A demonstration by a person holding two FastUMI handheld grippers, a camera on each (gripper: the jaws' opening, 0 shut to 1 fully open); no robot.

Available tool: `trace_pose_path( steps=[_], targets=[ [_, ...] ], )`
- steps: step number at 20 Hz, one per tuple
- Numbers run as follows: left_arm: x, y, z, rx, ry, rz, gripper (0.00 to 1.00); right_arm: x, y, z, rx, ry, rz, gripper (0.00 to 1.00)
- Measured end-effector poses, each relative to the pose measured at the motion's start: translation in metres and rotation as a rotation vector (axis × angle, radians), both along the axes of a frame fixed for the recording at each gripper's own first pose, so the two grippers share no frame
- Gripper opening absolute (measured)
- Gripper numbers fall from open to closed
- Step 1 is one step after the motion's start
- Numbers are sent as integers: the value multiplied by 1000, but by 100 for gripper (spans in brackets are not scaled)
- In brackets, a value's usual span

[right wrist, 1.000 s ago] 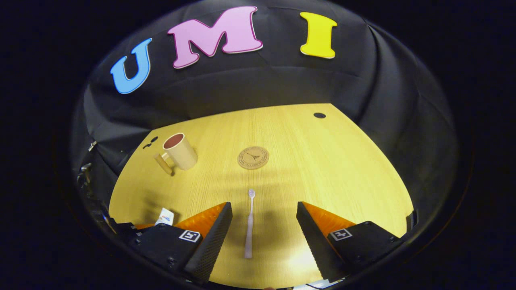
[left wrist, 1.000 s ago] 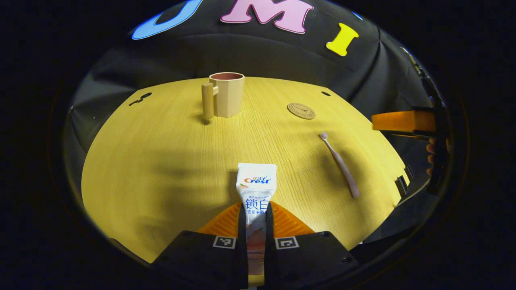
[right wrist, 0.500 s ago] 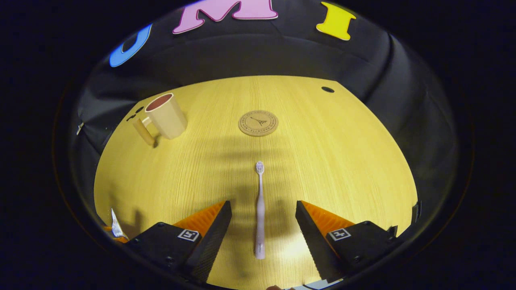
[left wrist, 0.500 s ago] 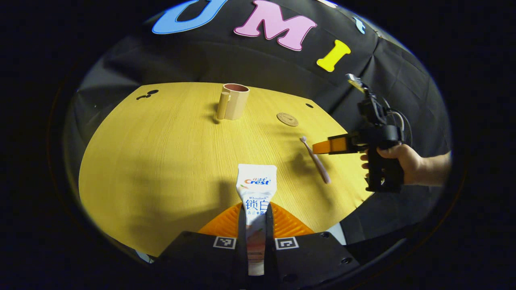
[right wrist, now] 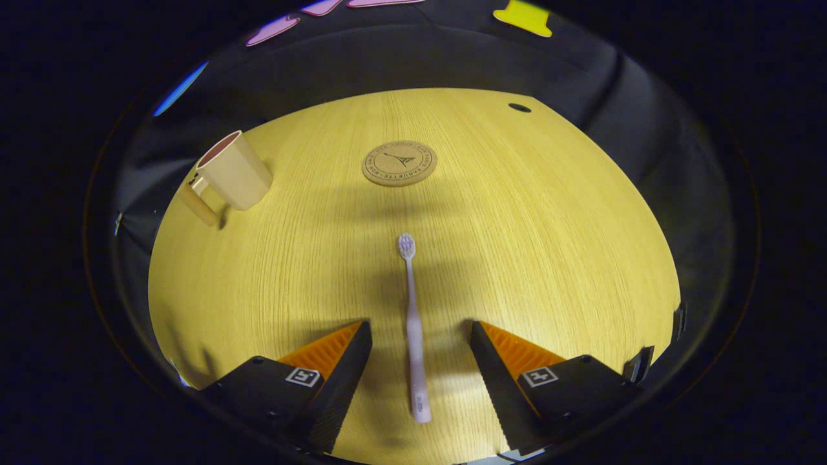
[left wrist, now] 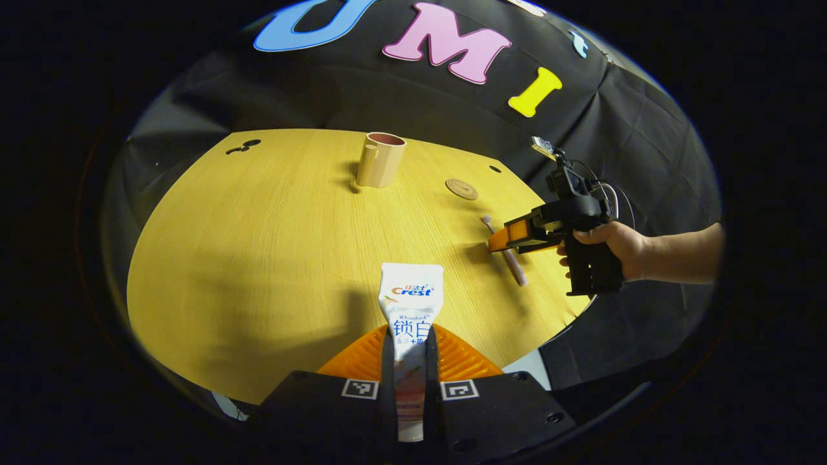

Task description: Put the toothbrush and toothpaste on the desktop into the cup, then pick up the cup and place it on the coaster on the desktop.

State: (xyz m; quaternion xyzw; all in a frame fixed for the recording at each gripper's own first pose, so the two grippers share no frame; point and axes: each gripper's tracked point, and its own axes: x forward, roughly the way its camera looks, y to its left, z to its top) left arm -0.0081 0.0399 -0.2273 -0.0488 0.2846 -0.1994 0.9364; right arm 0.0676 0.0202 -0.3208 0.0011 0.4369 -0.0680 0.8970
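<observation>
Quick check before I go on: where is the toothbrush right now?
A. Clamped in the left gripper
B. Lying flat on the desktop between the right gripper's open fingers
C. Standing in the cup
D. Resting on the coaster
B. In the right gripper view the toothbrush lies flat on the desktop, with the right gripper open around its handle; the left gripper holds the toothpaste.

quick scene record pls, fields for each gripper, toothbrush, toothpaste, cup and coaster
left gripper: shut on toothpaste, held above the desktop
right gripper: open, fingers either side of the toothbrush
toothbrush: flat on desktop, head toward coaster
cup: upright, empty, far left
coaster: bare, beyond the toothbrush head
</observation>
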Motion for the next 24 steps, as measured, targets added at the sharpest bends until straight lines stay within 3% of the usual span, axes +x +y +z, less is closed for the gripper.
trace_pose_path(
  steps=[1,3,5,7,8,11,12,14,19,20,24],
  targets=[
    [3,1,1,2,0,6,20,-1,2,1,1,6,2,94],
    [7,2,0,21,5,18,21,2,2,-1,0,-2,18,78],
    [9,1,2,25,3,25,21,2,2,0,-7,-8,19,31],
    [11,-2,5,24,5,38,20,4,5,-1,-14,-15,47,33],
    [13,-4,4,23,6,46,20,1,7,4,-21,-11,62,11],
    [18,-9,5,24,17,72,20,0,11,0,-47,-8,169,8],
    [20,-9,1,39,28,88,21,0,13,-1,-58,-6,225,0],
    [24,-11,-2,59,40,108,21,-4,17,-1,-64,10,307,6],
    [43,-23,27,8,-2,141,21,-14,7,13,-47,-20,343,6],
    [49,-23,36,4,-20,147,16,-17,5,16,-40,-22,353,6],
    [83,-22,85,-13,-138,184,20,-29,4,49,33,-91,336,6]
  ],
)
